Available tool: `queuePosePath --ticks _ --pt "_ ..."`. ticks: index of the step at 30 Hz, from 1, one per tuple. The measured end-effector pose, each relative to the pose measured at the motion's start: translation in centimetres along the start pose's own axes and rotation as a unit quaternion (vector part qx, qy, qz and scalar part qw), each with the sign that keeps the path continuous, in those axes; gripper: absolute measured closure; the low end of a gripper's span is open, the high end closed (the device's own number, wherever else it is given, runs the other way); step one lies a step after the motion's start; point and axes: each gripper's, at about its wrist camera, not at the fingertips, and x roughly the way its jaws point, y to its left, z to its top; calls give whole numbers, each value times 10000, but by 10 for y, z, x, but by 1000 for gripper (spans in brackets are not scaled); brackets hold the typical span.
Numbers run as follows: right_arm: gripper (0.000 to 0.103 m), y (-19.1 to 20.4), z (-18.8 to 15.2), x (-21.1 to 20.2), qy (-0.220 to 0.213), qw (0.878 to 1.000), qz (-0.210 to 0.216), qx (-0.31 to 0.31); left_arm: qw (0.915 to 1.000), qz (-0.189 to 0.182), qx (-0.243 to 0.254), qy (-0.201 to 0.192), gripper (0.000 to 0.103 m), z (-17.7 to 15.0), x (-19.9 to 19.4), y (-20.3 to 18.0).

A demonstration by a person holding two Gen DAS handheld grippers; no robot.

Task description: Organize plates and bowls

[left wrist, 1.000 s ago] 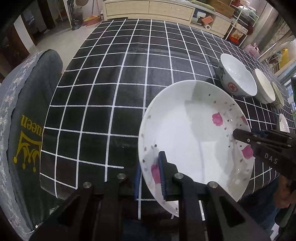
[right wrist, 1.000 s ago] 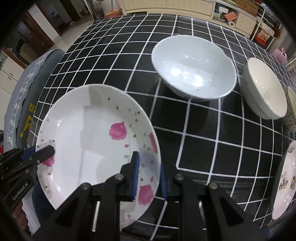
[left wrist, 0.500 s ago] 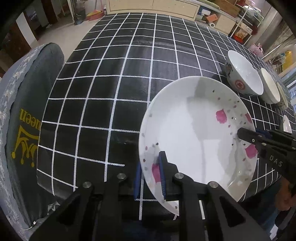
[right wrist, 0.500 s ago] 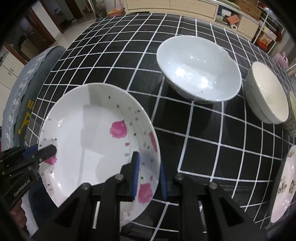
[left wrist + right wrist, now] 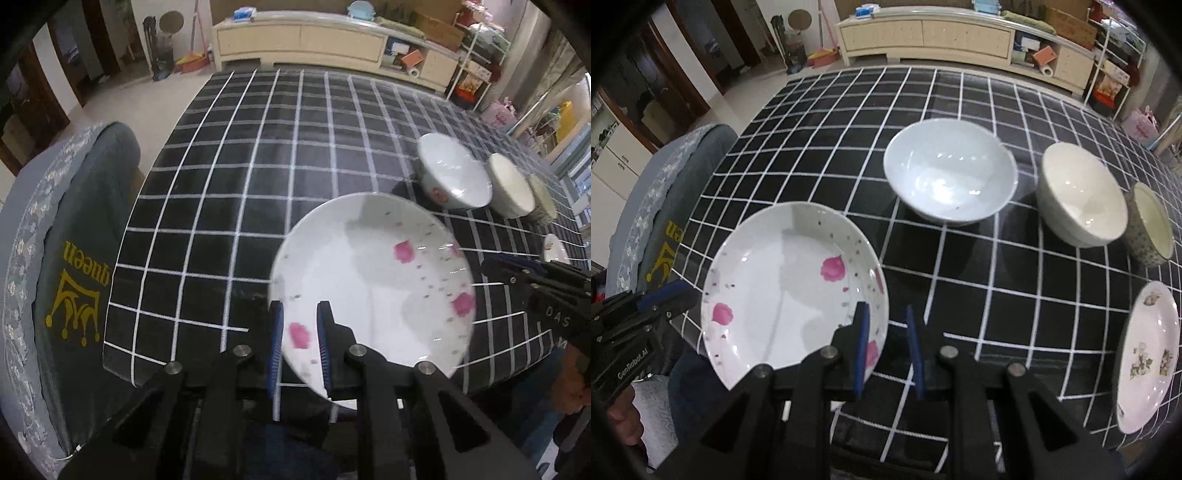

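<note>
A white plate with pink flowers is held in the air over the near edge of the black checked table. My left gripper is shut on its near rim. My right gripper grips the opposite rim, jaws slightly wider than before. A large white bowl, a cream bowl and a speckled cup stand in a row behind. A small flowered plate lies at the right.
A grey cushioned chair back with a gold crown print stands left of the table. A low cream cabinet and shelves sit beyond the table's far edge.
Both grippers have lifted the plate higher and pulled it back toward the near edge. The right gripper's jaws look slightly wider than before.
</note>
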Motion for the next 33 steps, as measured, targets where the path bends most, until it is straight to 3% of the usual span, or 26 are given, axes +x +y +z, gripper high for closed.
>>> queuePosePath --ticks 9,21,33 --pt "78 -32 -10 -41 -319 9989 -147 306 9971 -517 500 -228 87 6 -25 -69" --pt "78 -121 -34 -87 -556 9922 -507 993 9867 -941 1279 -339 87 24 -37 -187" --pt "76 -205 -60 -116 -574 9840 -783 1496 9753 -1232 1819 -218 87 30 -29 -281"
